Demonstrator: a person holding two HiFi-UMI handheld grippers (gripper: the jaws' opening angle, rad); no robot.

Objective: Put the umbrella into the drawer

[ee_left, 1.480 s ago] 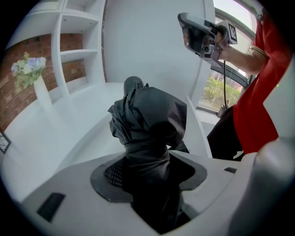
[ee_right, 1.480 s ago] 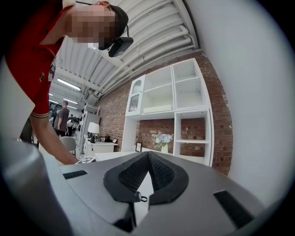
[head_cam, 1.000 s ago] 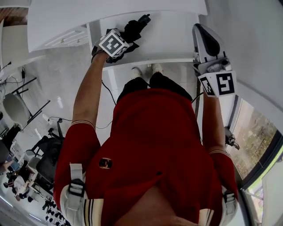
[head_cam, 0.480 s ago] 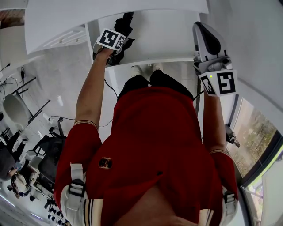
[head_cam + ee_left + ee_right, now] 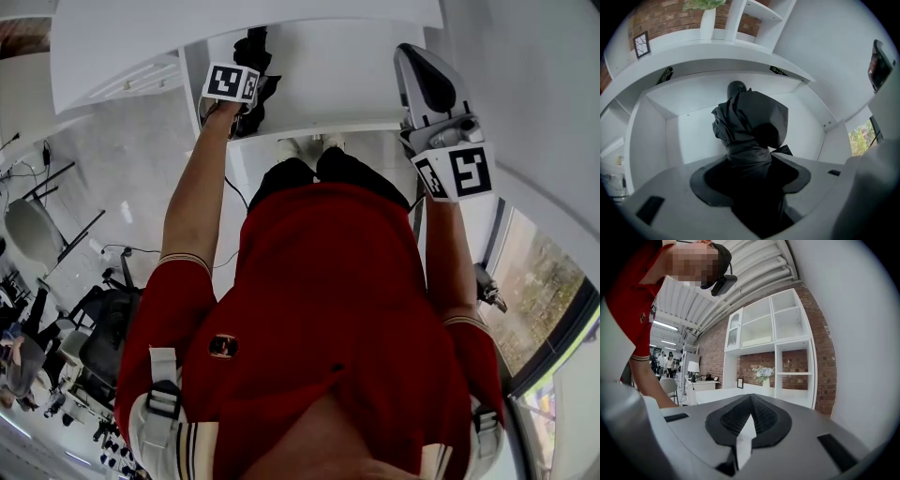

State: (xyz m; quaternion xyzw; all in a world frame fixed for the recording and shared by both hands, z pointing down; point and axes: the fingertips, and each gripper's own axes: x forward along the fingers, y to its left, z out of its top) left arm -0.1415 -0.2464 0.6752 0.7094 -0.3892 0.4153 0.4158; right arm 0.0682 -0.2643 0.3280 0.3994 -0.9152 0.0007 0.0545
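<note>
A white cabinet top (image 5: 244, 42) is seen from above in the head view, with an open white drawer (image 5: 328, 80) pulled out beneath it towards a person in a red shirt (image 5: 328, 309). In the right gripper view a brick wall (image 5: 761, 359), white shelving (image 5: 768, 329) and a vase of flowers (image 5: 764, 375) are shown behind. The folded black umbrella (image 5: 750, 122) is clamped between the jaws of the left gripper (image 5: 750, 176), which is pointed steeply down into the drawer (image 5: 693, 133). The umbrella's bunched fabric is gripped near its middle, and its rounded end is directed towards the drawer's back wall; whether it touches the drawer floor cannot be told. In the head view the umbrella (image 5: 251, 47) is seen at the drawer's left side, just beyond the left gripper (image 5: 246, 94). The right gripper (image 5: 422, 80) is held roughly level at the drawer's right edge, well apart from the umbrella. The jaws of the right gripper (image 5: 750, 401) are brought together with nothing between them
</note>
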